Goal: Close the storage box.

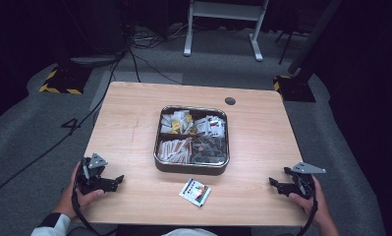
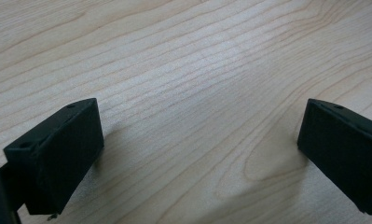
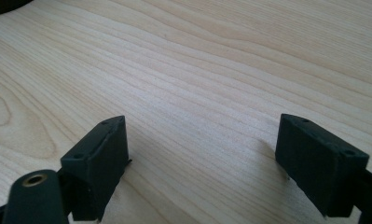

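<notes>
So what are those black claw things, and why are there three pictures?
Those are two grabbing tools, and a person holds one in each hand. The top picture looks down from above the wooden table: you see the left gripper and the right gripper resting near the front edge. The other two pictures come from small cameras riding on each tool, so you see its own black jaws wide apart over bare wood: the left gripper and the right gripper. Neither holds anything. In the middle sits a metal tray with four sections full of small packets, and one loose packet lies in front of it.
</notes>
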A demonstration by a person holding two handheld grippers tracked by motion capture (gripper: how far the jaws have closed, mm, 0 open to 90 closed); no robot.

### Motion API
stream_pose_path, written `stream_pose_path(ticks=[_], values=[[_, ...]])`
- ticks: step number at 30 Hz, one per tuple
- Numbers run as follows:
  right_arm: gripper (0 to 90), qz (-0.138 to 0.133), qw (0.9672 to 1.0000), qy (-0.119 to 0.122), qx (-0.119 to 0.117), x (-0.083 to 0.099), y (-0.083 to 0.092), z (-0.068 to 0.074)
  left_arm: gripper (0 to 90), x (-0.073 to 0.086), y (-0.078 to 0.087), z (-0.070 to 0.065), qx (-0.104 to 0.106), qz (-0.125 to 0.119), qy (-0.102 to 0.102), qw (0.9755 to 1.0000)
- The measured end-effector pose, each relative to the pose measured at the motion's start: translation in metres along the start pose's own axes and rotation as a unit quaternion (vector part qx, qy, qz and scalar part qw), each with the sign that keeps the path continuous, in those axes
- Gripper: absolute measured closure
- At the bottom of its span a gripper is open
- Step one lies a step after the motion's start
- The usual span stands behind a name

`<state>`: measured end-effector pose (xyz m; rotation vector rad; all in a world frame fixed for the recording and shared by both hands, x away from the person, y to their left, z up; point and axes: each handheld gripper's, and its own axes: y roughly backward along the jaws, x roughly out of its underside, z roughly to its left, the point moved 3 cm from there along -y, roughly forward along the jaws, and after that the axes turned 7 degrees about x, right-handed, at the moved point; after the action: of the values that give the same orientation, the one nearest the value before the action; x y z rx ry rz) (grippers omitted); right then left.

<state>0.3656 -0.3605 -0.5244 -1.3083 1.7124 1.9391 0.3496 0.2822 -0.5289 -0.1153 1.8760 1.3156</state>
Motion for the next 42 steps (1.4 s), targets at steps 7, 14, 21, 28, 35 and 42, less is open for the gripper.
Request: stream_pose_path(ticks=[7, 14, 21, 28, 35, 42], values=[[16.2, 0.0, 1.0, -0.001, 0.001, -0.0005, -0.0009, 0.0002, 0.5, 0.0002, 0.0001, -0.0002, -0.001, -0.001, 0.001, 1.0], [15.2, 0.002, 0.9999, -0.008, 0.009, -0.0019, -0.0025, 0.0012, 0.5, 0.0002, -0.0001, 0.0, -0.001, -0.001, 0.0, 1.0], [14.5, 0.004, 0.9998, -0.013, 0.015, -0.0038, -0.0045, 0.0012, 0.5, 0.0, -0.0001, 0.0002, 0.0, 0.0, -0.002, 1.0], [14.5, 0.004, 0.9998, -0.012, 0.015, -0.0042, -0.0051, 0.0007, 0.4, -0.0001, -0.0004, 0.0002, 0.0, -0.002, -0.002, 1.0], [14.5, 0.004, 0.9998, -0.012, 0.015, -0.0045, -0.0055, 0.0004, 0.4, -0.0001, -0.0004, 0.0002, 0.0, -0.002, -0.001, 1.0], [14.5, 0.003, 0.9999, -0.01, 0.014, -0.0048, -0.0059, 0.0001, 0.4, -0.0005, -0.0007, 0.0003, 0.002, -0.002, -0.002, 1.0]])
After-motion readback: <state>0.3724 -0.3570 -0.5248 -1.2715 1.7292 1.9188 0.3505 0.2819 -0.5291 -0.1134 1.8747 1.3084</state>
